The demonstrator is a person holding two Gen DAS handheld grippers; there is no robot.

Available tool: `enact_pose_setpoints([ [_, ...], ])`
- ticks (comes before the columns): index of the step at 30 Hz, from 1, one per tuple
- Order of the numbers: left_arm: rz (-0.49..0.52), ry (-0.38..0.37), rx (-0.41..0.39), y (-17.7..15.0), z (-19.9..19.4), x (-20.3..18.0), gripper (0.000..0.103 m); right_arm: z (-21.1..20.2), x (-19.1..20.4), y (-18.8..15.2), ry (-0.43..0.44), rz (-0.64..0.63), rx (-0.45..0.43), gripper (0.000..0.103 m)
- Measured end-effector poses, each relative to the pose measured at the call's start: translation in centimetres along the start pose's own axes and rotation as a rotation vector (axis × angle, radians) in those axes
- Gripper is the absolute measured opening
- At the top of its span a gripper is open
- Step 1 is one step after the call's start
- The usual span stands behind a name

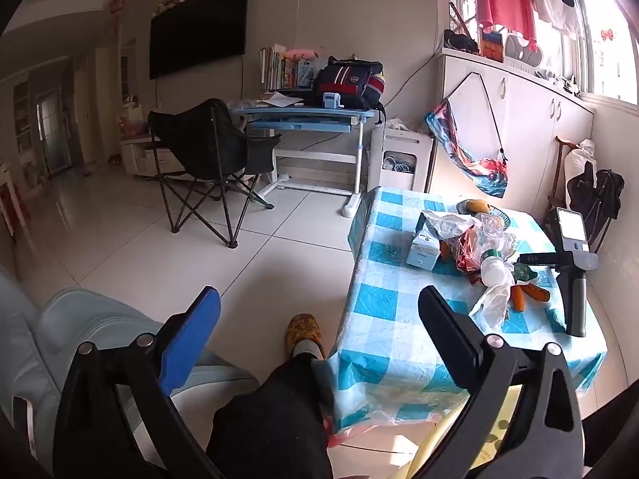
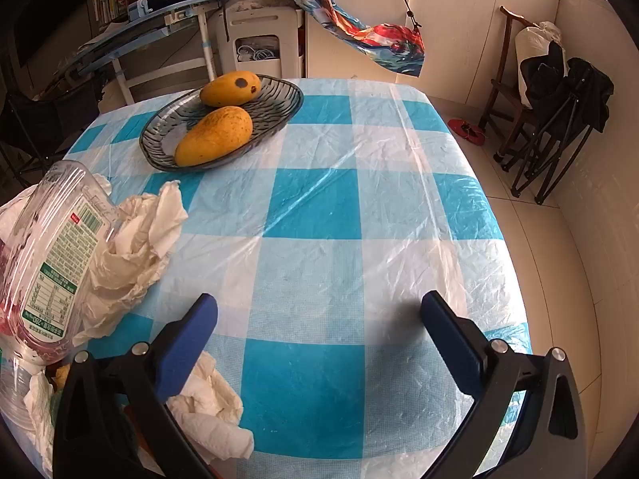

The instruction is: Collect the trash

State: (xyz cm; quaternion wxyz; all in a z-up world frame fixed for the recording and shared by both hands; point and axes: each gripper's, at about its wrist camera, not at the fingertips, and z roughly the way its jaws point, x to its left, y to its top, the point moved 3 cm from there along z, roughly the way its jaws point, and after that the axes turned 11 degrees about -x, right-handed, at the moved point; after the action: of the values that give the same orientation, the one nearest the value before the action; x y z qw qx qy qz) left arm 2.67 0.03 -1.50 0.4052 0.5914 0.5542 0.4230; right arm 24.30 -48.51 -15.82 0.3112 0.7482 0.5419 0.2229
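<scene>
Both claws wide, trash (image 2: 131,247) on tbl (image 2: 319,207)

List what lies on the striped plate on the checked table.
Two yellow mangoes lie on the striped plate, the farther one with dark spots. Nothing else shows on it; the plate surface beneath the fruit is covered.

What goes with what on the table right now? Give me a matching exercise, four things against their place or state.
Things:
1. mangoes
2. plastic bottle
3. crumpled tissue
4. right gripper

Place or state:
A. lying on its side, at the left edge of the right wrist view
B. open, empty, over the tablecloth
C. on the dark plate
D. bunched beside the bottle

Pairs: 1-C, 2-A, 3-D, 4-B
</scene>
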Motion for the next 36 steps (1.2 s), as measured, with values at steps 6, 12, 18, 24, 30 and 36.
enact_pose_setpoints([
  [6,-0.023,0.002,0.045,-1.2,0.6,-0.9,0.096,0.1,0.0,-0.1,0.0,0.0,0.02,0.097],
  [12,-0.042,-0.044,0.108,-2.2,3.2,-1.8,0.096,0.1,0.0,-0.1,0.0,0.0,0.02,0.097],
  [18,0.003,-0.049,0.128,-2.8,4.6,-3.2,0.096,0.1,0.0,-0.1,0.0,0.0,0.02,0.097],
  [24,0.016,-0.056,0.165,-3.3,6.1,-4.1,0.096,0.1,0.0,-0.1,0.0,0.0,0.02,0.097],
  [30,0.044,-0.075,0.163,-2.6,6.5,-5.3,0.096,0.1,0.0,-0.1,0.0,0.0,0.02,0.097],
  [36,0.061,-0.071,0.155,-2.0,6.0,-5.6,0.096,0.2,-0.2,-0.1,0.005,0.01,0.019,0.097],
])
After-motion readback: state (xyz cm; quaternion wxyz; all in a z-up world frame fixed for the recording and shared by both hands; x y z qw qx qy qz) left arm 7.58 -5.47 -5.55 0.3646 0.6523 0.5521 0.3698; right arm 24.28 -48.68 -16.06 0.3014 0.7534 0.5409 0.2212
